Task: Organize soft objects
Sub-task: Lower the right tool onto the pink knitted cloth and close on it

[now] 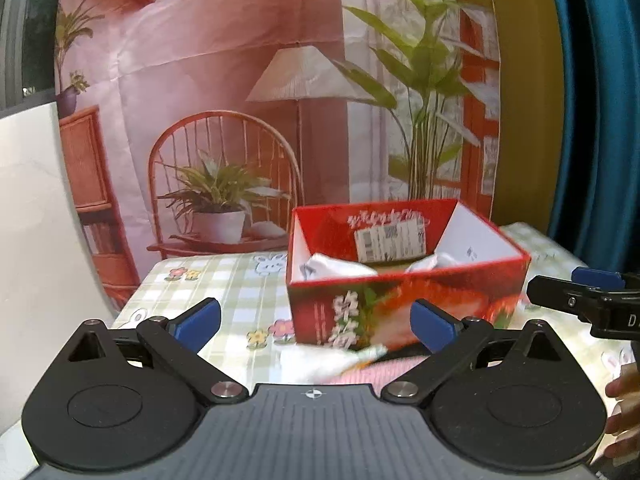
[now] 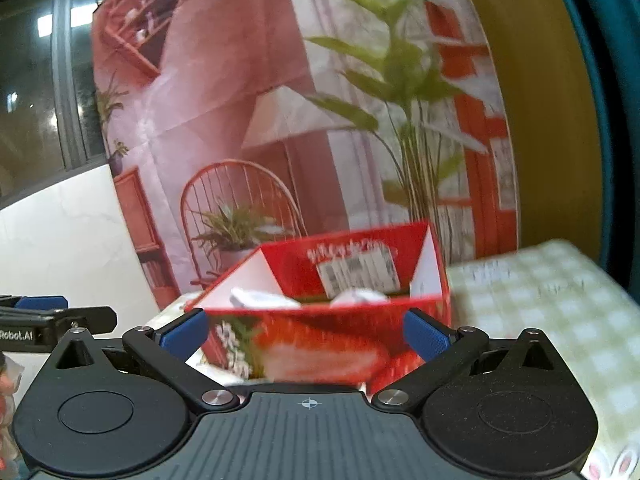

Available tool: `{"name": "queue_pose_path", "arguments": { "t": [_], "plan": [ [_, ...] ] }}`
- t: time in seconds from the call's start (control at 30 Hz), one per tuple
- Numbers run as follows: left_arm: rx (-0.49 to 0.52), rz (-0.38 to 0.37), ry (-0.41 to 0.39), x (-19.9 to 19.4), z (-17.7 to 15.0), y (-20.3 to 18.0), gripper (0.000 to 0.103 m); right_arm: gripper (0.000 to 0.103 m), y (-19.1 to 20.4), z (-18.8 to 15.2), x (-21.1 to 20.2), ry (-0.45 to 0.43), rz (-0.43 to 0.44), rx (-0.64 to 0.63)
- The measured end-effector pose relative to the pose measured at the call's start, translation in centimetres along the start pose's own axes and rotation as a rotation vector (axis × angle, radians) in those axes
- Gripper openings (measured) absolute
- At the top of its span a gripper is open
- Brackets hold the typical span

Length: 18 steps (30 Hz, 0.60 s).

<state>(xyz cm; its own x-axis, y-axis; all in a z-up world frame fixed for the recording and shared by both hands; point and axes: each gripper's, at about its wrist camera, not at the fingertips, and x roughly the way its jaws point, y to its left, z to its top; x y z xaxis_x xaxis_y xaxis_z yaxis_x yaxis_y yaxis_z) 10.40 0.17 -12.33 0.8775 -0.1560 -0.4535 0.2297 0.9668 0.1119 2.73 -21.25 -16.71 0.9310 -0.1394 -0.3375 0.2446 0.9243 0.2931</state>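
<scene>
A red open-top cardboard box (image 1: 404, 300) stands on the checked tablecloth (image 1: 224, 292) and holds white soft items (image 1: 340, 266). It also shows in the right wrist view (image 2: 320, 344), blurred, with white items (image 2: 260, 300) inside. My left gripper (image 1: 316, 322) is open and empty, just in front of the box. A white cloth (image 1: 320, 360) and a pink cloth (image 1: 380, 370) lie on the table below its fingers. My right gripper (image 2: 306, 334) is open and empty, close to the box's front.
A printed backdrop (image 1: 240, 100) of a room hangs behind the table. A white wall (image 1: 36, 220) is at the left, a teal curtain (image 1: 592, 100) at the right. The right gripper's fingers (image 1: 576, 296) reach in at the right edge of the left view.
</scene>
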Motion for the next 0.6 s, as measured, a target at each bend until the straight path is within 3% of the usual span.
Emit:
{"name": "queue_pose_path", "arguments": {
  "t": [0.17, 0.33, 0.5, 0.6],
  "plan": [
    [-0.069, -0.025, 0.063, -0.1, -1.8, 0.7, 0.101, 0.103, -0.5, -1.6, -0.1, 0.052, -0.031, 0.016],
    [-0.077, -0.047, 0.080, 0.3, -2.6, 0.5, 0.099, 0.103, -1.5, -2.1, 0.4, 0.136, -0.024, 0.062],
    [-0.078, -0.140, 0.098, 0.9, -3.0, 0.1, 0.088, 0.103, -1.7, -3.0, 1.0, 0.167, -0.128, 0.019],
    [-0.075, -0.162, 0.116, 1.4, -3.4, -0.3, 0.087, 0.103, -2.3, -3.6, 1.7, 0.215, -0.162, 0.036]
  ]
}}
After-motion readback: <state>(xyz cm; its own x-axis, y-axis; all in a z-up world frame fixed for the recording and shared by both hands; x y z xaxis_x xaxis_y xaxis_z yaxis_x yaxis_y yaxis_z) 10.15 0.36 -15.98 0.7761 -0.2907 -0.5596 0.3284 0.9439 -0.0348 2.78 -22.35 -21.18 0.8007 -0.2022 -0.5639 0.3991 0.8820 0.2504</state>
